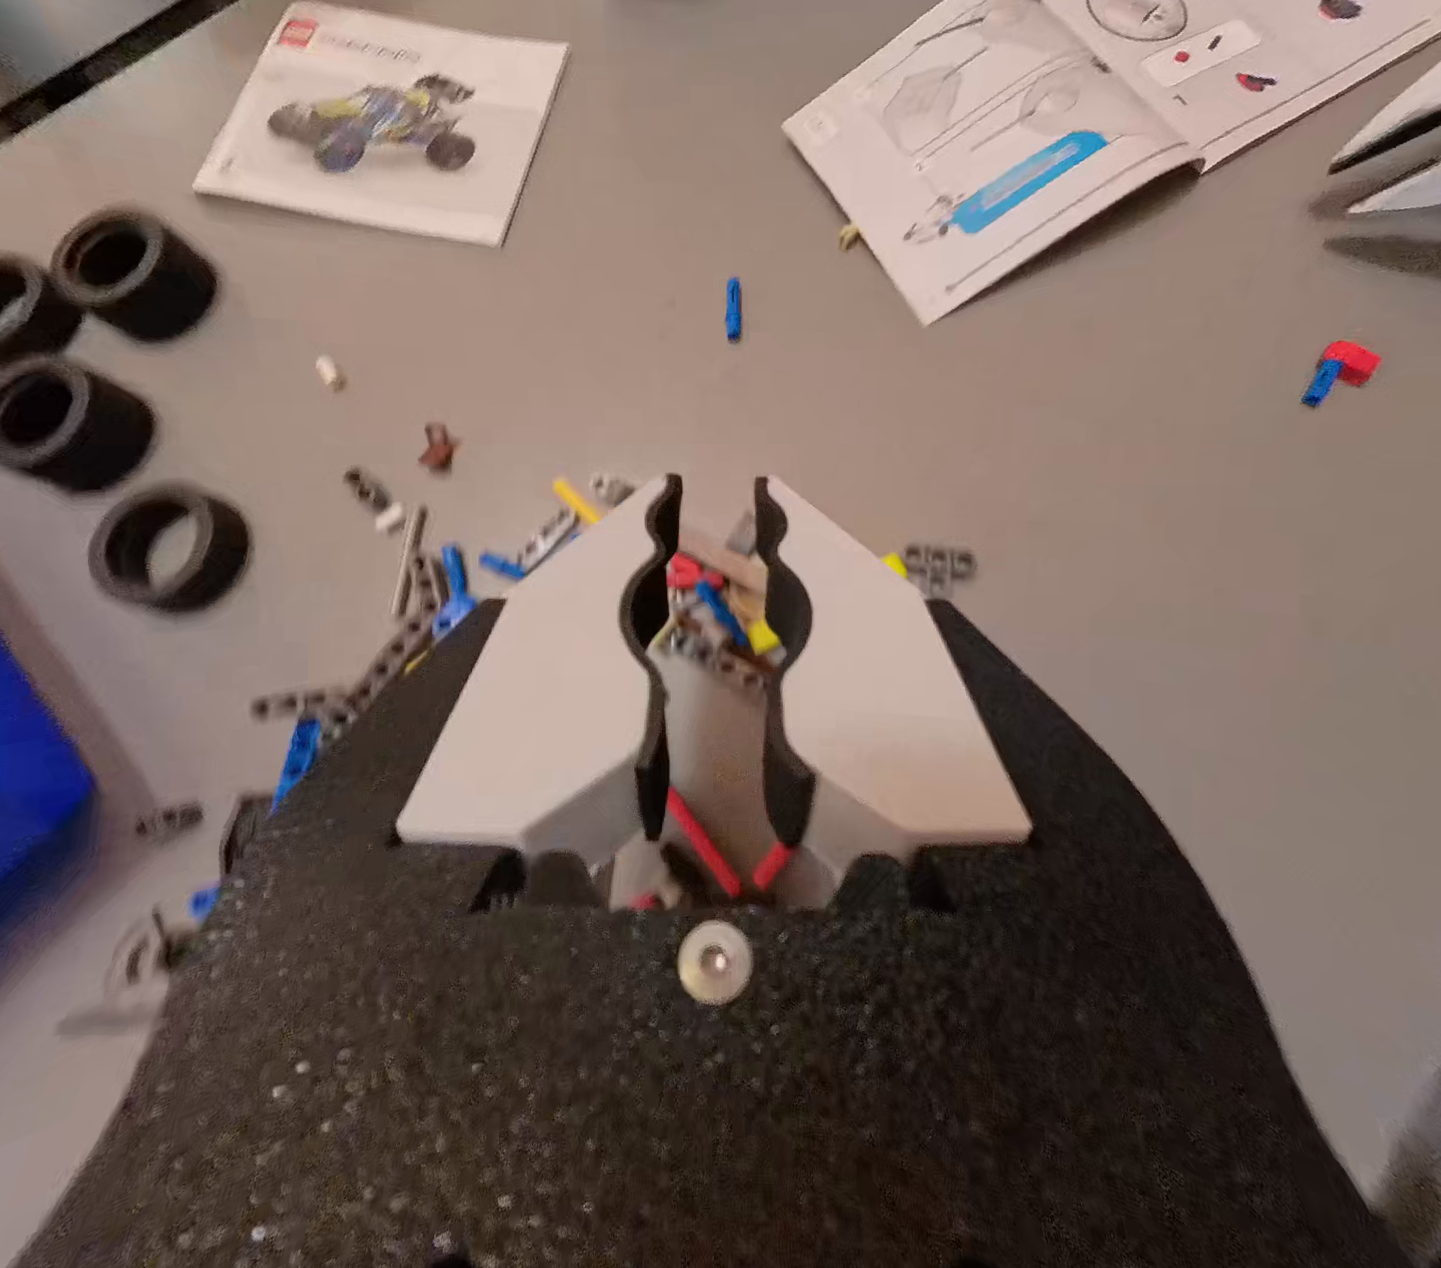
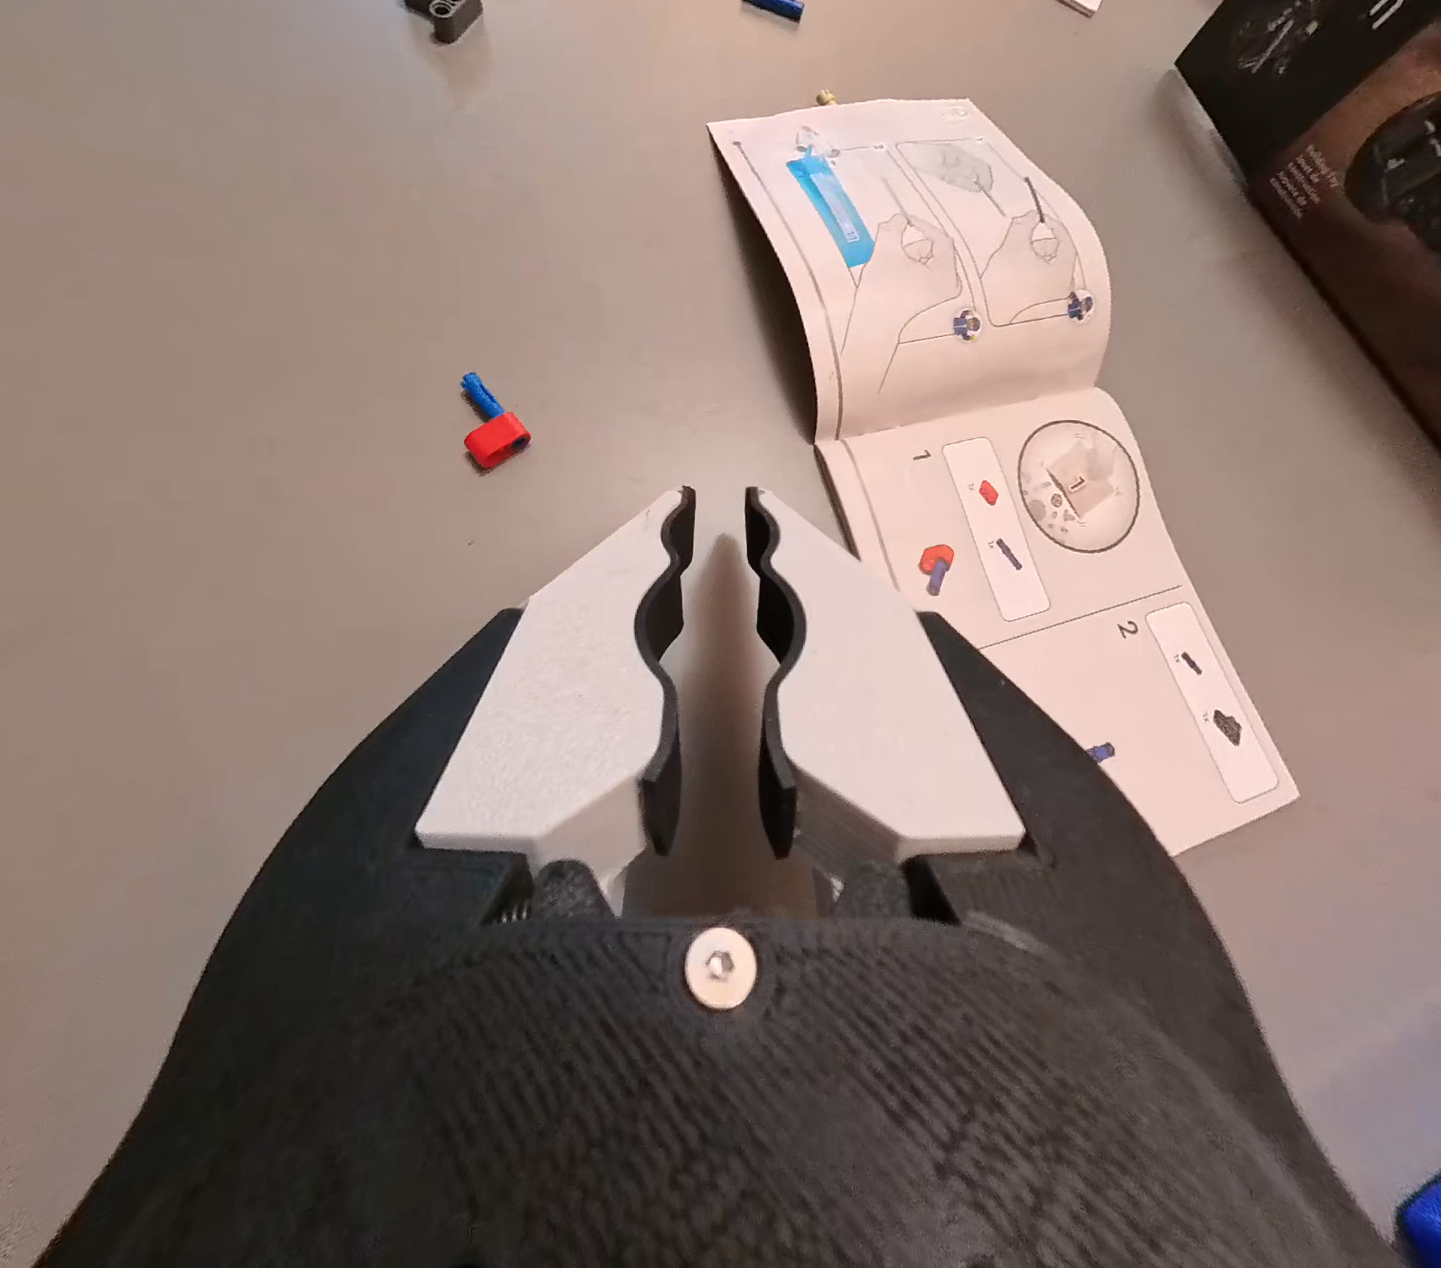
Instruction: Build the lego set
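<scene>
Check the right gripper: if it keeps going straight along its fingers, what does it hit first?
Probably bare grey table. The right gripper is open and empty, pointing between the red-and-blue assembly on its left and the open instruction booklet on its right. Depth is unclear.

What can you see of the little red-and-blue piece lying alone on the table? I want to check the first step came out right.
The red-and-blue piece is a short, rounded red plastic block with a blue pin pushed into one end, so the two form an L. It lies flat on the bare grey table, apart from the loose parts pile and the open booklet. Nothing touches it; both tongs are clear of it. The left wrist view shows it too.
</scene>
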`<act>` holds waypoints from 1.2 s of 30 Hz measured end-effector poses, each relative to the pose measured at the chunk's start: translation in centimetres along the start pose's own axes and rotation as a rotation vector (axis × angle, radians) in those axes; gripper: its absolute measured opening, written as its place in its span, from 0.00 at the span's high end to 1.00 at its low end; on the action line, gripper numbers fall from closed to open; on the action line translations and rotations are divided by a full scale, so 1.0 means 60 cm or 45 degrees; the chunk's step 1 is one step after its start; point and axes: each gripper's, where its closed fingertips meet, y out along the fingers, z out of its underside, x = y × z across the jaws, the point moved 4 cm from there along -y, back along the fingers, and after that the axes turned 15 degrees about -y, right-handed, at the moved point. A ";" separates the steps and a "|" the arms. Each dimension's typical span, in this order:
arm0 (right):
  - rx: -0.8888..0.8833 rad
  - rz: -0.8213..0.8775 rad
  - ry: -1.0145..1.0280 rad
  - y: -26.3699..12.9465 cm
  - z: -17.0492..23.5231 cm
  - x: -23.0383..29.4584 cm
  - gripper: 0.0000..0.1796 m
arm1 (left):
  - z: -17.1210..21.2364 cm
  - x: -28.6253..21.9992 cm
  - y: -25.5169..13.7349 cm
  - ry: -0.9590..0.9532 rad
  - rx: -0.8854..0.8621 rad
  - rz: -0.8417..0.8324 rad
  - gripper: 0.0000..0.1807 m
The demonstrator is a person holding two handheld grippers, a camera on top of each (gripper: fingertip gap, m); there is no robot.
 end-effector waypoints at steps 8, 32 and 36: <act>0.080 0.156 0.060 -0.033 0.054 -0.044 0.94 | -0.068 0.050 0.034 -0.046 -0.088 -0.088 0.93; 0.128 0.196 0.205 -0.078 0.152 -0.107 0.94 | -0.123 0.098 0.087 -0.268 -0.284 -0.066 0.94; 0.118 0.166 0.233 -0.077 0.152 -0.108 0.95 | -0.129 0.092 0.063 -0.282 -0.294 -0.052 0.94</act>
